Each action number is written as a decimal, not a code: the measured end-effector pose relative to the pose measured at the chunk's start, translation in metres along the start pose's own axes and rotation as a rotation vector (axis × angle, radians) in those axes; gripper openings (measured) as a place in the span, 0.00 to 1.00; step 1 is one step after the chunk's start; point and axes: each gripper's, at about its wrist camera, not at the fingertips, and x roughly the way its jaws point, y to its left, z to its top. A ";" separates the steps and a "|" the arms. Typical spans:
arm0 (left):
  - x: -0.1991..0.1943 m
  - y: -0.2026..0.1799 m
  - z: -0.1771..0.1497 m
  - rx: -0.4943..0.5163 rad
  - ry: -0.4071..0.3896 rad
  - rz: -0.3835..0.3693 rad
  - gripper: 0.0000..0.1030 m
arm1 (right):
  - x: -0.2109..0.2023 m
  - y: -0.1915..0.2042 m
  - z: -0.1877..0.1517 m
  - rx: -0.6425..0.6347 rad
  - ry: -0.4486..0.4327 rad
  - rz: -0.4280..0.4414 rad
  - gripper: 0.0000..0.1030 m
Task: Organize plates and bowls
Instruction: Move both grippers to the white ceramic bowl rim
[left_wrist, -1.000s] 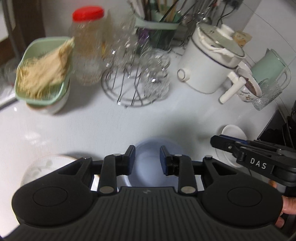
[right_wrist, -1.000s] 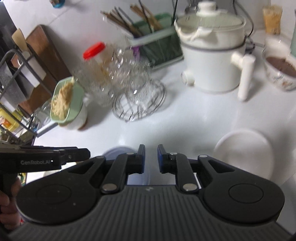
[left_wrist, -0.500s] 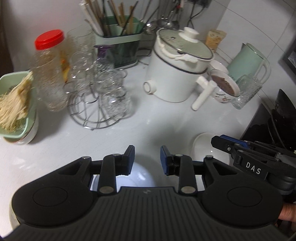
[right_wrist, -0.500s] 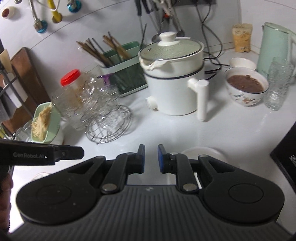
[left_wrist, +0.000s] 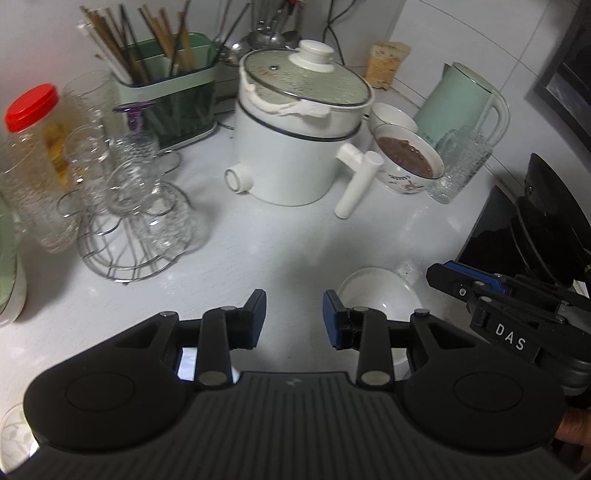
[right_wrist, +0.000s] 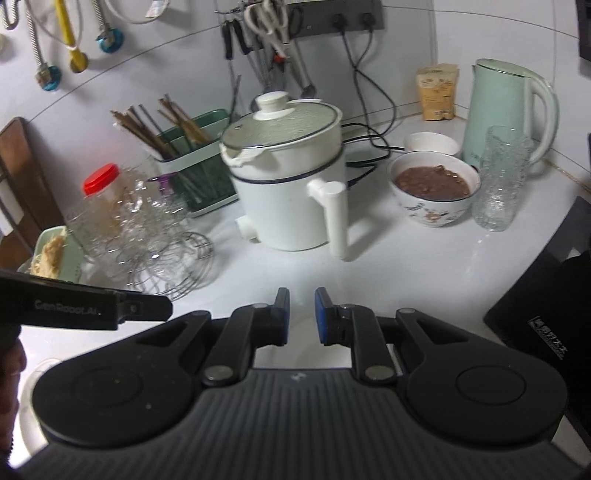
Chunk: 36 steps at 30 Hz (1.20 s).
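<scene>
Plainly the risk lies in the clutter: the left claw (left_wrist: 294, 317), its jaws a moderate gap apart, just now widening and empty, hangs over bare table (left_wrist: 280, 240) beside the small white bowl (left_wrist: 376, 291) at lower right of centre in the left view, and a careless pinch on that thin rim could tip or skid the bowl toward the black block (left_wrist: 491, 236) at the right edge. The right claw (right_wrist: 300, 314) has its jaws nearly closed with a narrow slit and nothing between them; it would need to open before taking any dish. Farther back, the patterned bowl of brown food (right_wrist: 436, 188) stands touching the ribbed glass (right_wrist: 498, 177) and near the white pot's handle (right_wrist: 338, 218), so reaching in could knock the glass or slop the food. A patterned plate (left_wrist: 13, 432) barely shows at lower left. Readable writing: "DAS" on the right claw's side in the left view, "GenRobot.AI" on the left claw in the right view; the print on the black block is too small to read
</scene>
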 end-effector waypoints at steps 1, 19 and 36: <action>0.003 -0.003 0.002 0.008 0.003 -0.002 0.40 | 0.001 -0.003 0.000 0.005 -0.001 -0.009 0.18; 0.066 -0.039 0.014 0.124 0.094 -0.074 0.58 | 0.009 -0.054 -0.013 0.093 0.007 -0.153 0.45; 0.119 -0.058 0.017 0.158 0.185 -0.093 0.56 | 0.040 -0.106 -0.029 0.263 0.121 -0.084 0.45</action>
